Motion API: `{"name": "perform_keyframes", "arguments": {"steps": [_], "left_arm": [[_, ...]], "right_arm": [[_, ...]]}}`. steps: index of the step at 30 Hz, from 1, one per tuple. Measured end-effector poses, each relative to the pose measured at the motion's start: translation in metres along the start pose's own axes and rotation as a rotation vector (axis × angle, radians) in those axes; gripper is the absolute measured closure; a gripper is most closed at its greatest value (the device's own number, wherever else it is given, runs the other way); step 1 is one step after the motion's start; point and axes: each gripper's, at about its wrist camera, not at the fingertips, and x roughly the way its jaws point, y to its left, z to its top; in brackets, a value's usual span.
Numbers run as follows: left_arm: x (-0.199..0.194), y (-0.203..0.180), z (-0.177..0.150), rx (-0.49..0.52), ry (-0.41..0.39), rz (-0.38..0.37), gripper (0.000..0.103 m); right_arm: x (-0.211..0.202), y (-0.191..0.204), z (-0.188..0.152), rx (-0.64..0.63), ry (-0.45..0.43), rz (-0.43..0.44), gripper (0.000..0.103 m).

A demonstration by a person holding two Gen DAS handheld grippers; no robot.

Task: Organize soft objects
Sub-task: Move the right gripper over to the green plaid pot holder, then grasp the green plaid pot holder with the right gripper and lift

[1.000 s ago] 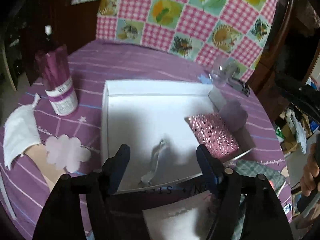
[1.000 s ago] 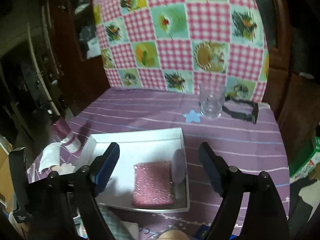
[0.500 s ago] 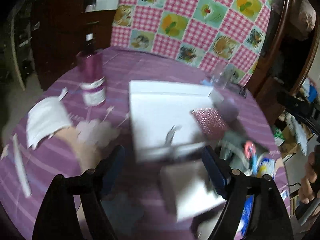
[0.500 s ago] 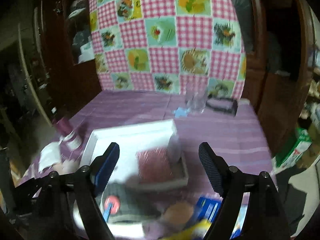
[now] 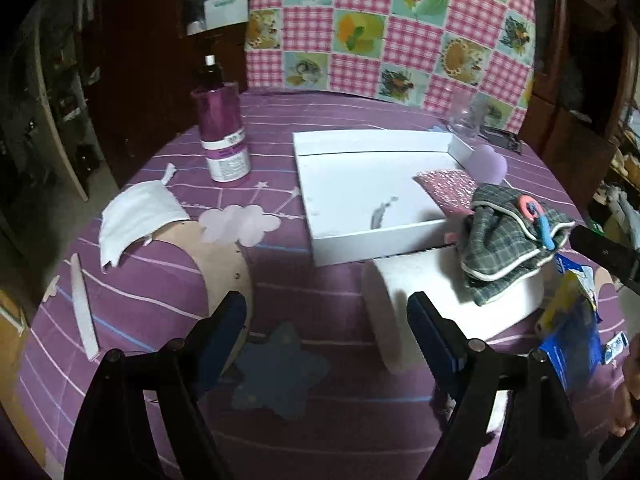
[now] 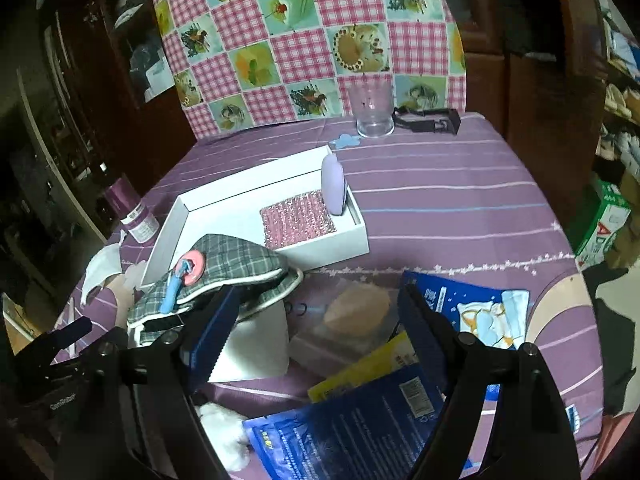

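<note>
A white tray [image 5: 362,138] on the purple tablecloth holds a pink glittery sponge [image 5: 448,188] and a lilac puff [image 5: 488,160]; the tray [image 6: 180,210], sponge [image 6: 298,220] and puff [image 6: 334,186] also show in the right wrist view. A grey plaid pouch [image 5: 508,236] lies on a white paper roll [image 5: 424,300] in front of the tray. My left gripper [image 5: 326,326] is open and empty above the cloth before the roll. My right gripper [image 6: 316,312] is open and empty over a beige puff in a clear bag [image 6: 356,312], beside the pouch [image 6: 224,268].
A purple bottle [image 5: 222,136], a white mask [image 5: 134,216], a cloud-shaped pad [image 5: 238,222] and a white stick [image 5: 84,312] lie left of the tray. A glass [image 6: 370,106] and a black clip [image 6: 432,120] stand at the back. Blue packets [image 6: 360,428] and a cotton ball [image 6: 224,432] lie near.
Both grippers have pulled back from the tray toward the table's near edge and stayed open. The roll, pouch and blue packets have come into view.
</note>
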Motion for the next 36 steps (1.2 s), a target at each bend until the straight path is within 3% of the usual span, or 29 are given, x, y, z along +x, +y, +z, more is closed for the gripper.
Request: {"name": "perform_keyframes", "arguments": {"steps": [5, 14, 20, 24, 29, 36], "left_arm": [[-0.005, 0.01, 0.001, -0.041, -0.019, -0.019, 0.02], [-0.015, 0.008, 0.002, -0.038, -0.045, -0.044, 0.02], [-0.023, 0.008, 0.002, -0.043, -0.078, -0.063, 0.02], [-0.02, 0.011, 0.002, -0.063, -0.076, -0.119, 0.02], [0.003, 0.011, 0.003, -0.101, -0.015, -0.172, 0.02], [0.015, 0.017, 0.002, -0.172, -0.007, -0.311, 0.02]], "right_arm": [[0.004, -0.005, -0.003, 0.047, -0.011, 0.019, 0.021], [0.005, -0.004, -0.008, 0.132, -0.042, 0.173, 0.021], [0.01, 0.0, -0.001, 0.179, -0.054, 0.21, 0.021], [0.022, 0.003, 0.0, 0.181, -0.025, 0.2, 0.021], [0.029, -0.008, -0.002, 0.238, -0.028, 0.216, 0.021], [0.038, -0.021, 0.011, 0.318, -0.037, 0.274, 0.021]]}}
